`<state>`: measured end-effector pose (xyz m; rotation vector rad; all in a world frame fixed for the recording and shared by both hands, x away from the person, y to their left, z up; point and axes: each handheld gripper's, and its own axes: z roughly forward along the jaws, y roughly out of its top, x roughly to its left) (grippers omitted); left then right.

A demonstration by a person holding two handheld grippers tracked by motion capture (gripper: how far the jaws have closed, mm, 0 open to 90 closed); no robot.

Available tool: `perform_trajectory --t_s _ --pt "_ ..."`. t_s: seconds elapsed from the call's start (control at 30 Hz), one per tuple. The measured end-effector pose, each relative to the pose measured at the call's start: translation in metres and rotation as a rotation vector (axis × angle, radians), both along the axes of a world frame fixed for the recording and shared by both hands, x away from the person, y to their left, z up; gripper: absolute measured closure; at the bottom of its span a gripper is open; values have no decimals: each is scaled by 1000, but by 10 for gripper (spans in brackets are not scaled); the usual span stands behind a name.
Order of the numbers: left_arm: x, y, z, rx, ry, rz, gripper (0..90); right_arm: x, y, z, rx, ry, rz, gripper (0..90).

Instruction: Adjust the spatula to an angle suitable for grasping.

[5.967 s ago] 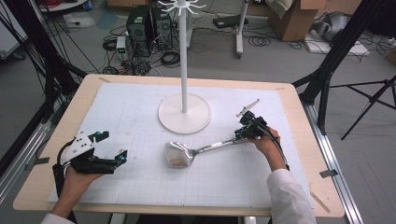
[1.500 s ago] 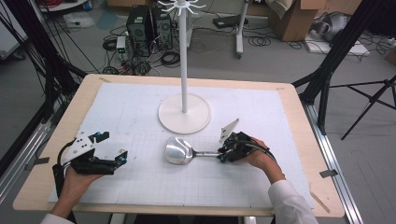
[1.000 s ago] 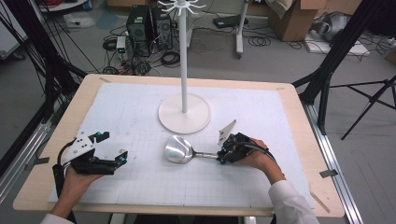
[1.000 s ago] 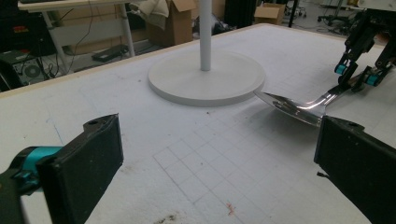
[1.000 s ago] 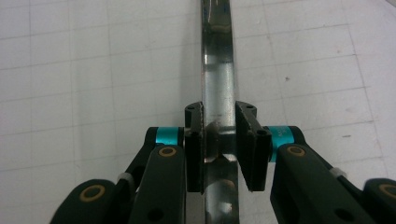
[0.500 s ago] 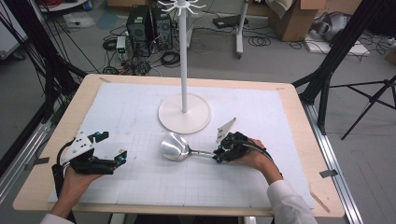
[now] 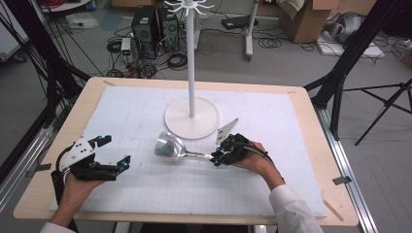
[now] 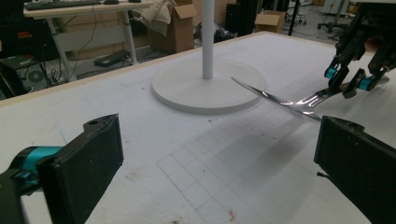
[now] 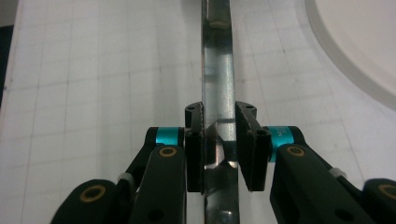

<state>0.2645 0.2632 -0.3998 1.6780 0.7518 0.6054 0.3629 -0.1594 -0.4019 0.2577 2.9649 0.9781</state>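
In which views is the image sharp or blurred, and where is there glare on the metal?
High view: even light, slightly soft. Left gripper view: near black fingers blurred, bright glare on the shiny metal ladle's handle. Right gripper view: handle reflective, streaked, soft farther off.

Ladle point(image 9: 217, 70) bowl beyond the right gripper view's top edge; stand point(image 7: 191, 58) top cropped above.

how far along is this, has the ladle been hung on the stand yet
Done: the right hand-held gripper is shut on the ladle by its handle. In hand: the ladle is low over the table, its bowl beside the white stand's base. Left: raising it to the hooks on top, which look bare. The left hand-held gripper is open, holding nothing.
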Motion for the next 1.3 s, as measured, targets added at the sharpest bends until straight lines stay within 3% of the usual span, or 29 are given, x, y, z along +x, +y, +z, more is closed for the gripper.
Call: perform_trajectory --t_s 0.37,0.6,1.03,1.3 --pt "-2 4 6 -11 -17 1 18 4 30 0 28 11 0 748" --pt "-2 5 5 -13 -13 3 18 7 49 -2 80 30 -14 748" --pt "-2 6 6 -15 -13 7 18 4 79 -8 48 43 22 747" --pt "-3 6 7 -13 -17 6 18 0 94 -13 27 26 69 742"
